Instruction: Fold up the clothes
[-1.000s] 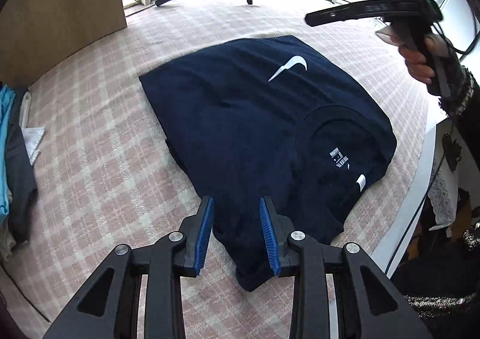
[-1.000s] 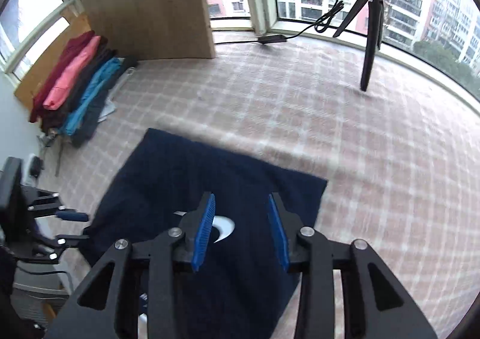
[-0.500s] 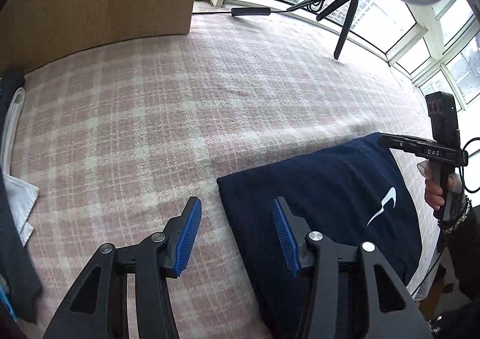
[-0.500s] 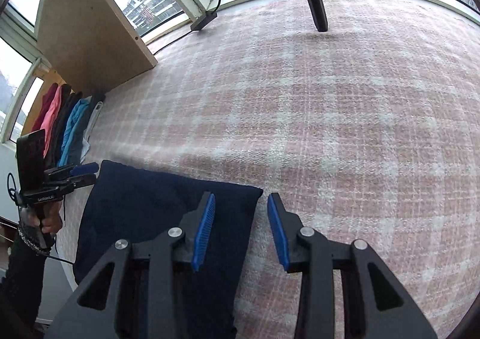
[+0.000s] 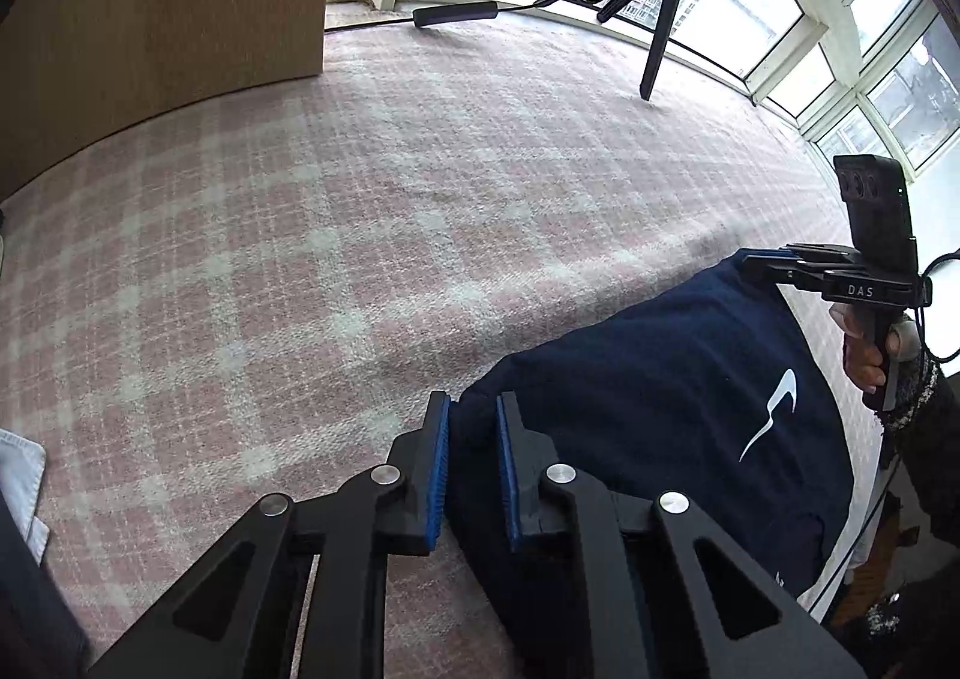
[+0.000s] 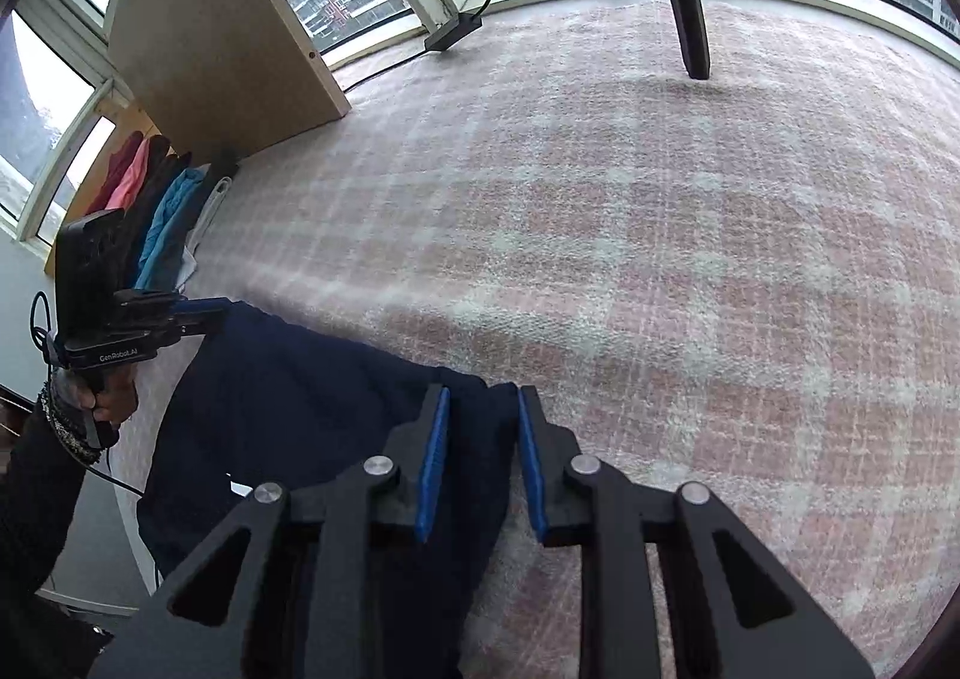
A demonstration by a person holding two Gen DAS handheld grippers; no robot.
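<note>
A navy T-shirt (image 5: 660,379) with a white swoosh lies folded on the pink plaid cloth. My left gripper (image 5: 471,427) has its blue pads around the shirt's far left corner, with a narrow gap between them. My right gripper (image 6: 483,427) has its pads around the shirt's (image 6: 300,397) far right corner, likewise slightly apart. Each gripper shows in the other's view: the right one (image 5: 780,265) at the shirt's edge, the left one (image 6: 192,313) at the opposite corner.
The plaid cloth (image 5: 360,235) stretches far ahead. A wooden board (image 5: 150,0) stands at the back left. A tripod leg (image 6: 690,6) and a cable (image 5: 456,12) stand near the windows. A pile of coloured clothes (image 6: 156,205) lies at the left.
Both grippers have come down to the shirt's far corners and their jaws have narrowed around the fabric edge. A second ago they hovered open above the shirt.
</note>
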